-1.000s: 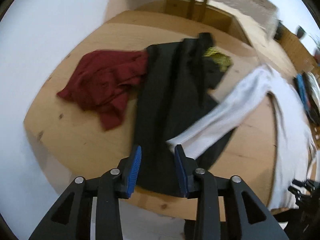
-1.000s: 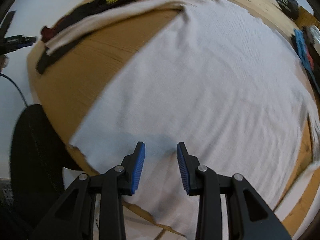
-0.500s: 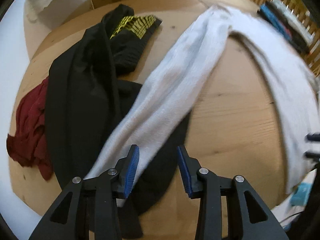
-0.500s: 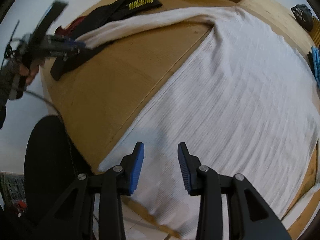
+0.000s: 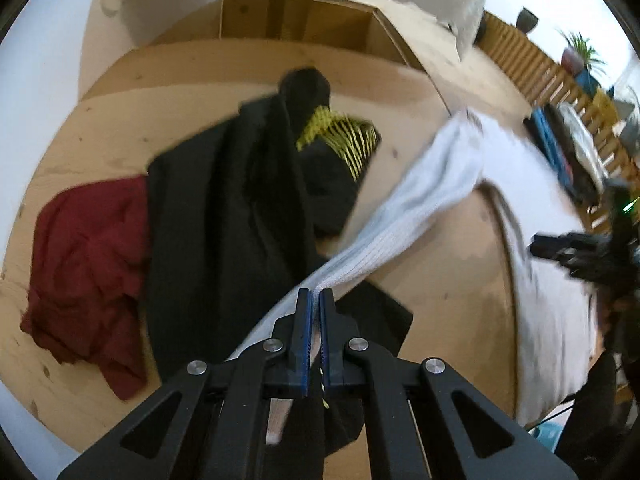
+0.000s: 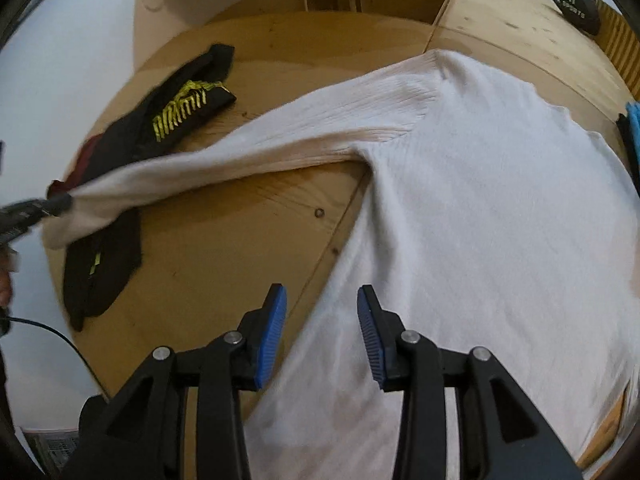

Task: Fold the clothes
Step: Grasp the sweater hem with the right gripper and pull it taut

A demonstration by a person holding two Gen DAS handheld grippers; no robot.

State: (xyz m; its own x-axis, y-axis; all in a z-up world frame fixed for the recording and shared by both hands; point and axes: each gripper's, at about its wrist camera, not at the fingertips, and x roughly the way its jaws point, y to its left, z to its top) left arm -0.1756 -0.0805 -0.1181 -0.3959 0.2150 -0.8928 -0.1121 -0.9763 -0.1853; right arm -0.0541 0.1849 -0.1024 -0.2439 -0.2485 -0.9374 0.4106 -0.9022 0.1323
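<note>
Left wrist view first: the left claw [image 5: 314, 300] has just snapped together, and its blue pads are pinching the end of the white sweater's sleeve [image 5: 424, 196], with a strip of white knit showing between them. The sleeve runs up and to the right from the pinch, across the wooden table [image 5: 440, 292], to the sweater's body at the right edge. Under the sleeve's near end lies a black garment [image 5: 224, 220], its yellow-striped part [image 5: 340, 140] toward the far side. A dark red garment [image 5: 88, 256] sits crumpled to the left, touching the black one. At the far right, blurred, the other claw shows dark above the white cloth.

Over to the right wrist view: the right claw [image 6: 322, 334] stands spread, blue pads well apart, its jaws having just eased a little wider, and nothing is pinched. It hangs over the near left edge of the white sweater [image 6: 480, 220], which lies flat and covers most of the table's right side. The sleeve stretches off to the left, where the left claw's tip meets its end over the black garment. A small dark bag [image 6: 576, 4] rests at the far right corner.
</note>
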